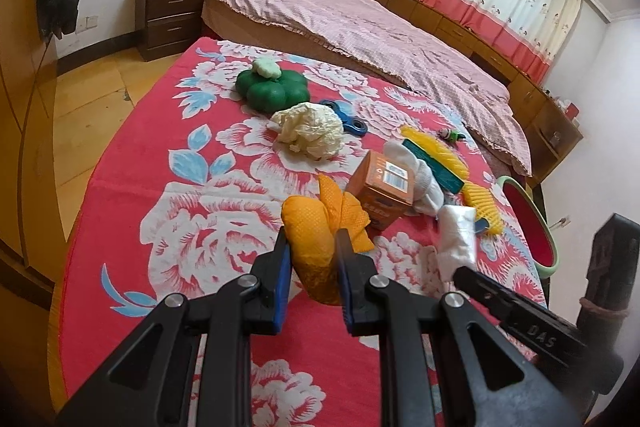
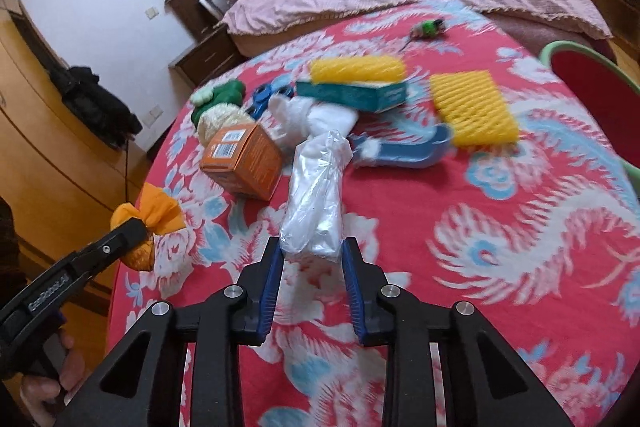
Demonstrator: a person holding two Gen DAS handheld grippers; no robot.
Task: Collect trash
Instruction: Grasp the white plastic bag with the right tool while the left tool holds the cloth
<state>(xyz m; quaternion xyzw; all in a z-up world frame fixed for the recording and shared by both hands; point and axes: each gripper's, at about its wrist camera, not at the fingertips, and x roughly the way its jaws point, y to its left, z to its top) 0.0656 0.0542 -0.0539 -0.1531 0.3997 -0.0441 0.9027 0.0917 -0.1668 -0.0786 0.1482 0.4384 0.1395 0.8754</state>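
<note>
Red flowery blanket (image 1: 192, 187) covers the near end of a bed, and a pink cover (image 1: 360, 27) lies over the far end. Lots of small things sit on the blanket.

The left gripper (image 1: 310, 247) has its jaws nearly shut on an orange mesh wad (image 1: 316, 223). The blue pads press on the wad from both sides, and it looks lifted off the blanket. In the right view, the same wad (image 2: 144, 223) hangs at the tip of the left gripper, over the blanket's edge.

The right gripper (image 2: 310, 251) has a crinkly plastic bag (image 2: 316, 199) between its jaws. The pads touch the bag on both sides, so it is squeezed. The bag's far end points toward the other things.

An orange box (image 2: 244, 159) sits just left of the bag. Behind it is a white cloth (image 2: 316, 119), a teal box (image 2: 352, 95), and a yellow roll (image 2: 356, 69). A yellow foam pad (image 2: 472, 107) lies to the right, near a blue scoop (image 2: 408, 147). A green toy (image 1: 272, 87), a paper ball (image 1: 310, 129) and a blue spinner (image 1: 352, 123) sit farther back. A green bin (image 1: 528, 223) with a red inside stands at the bed's right edge.
</note>
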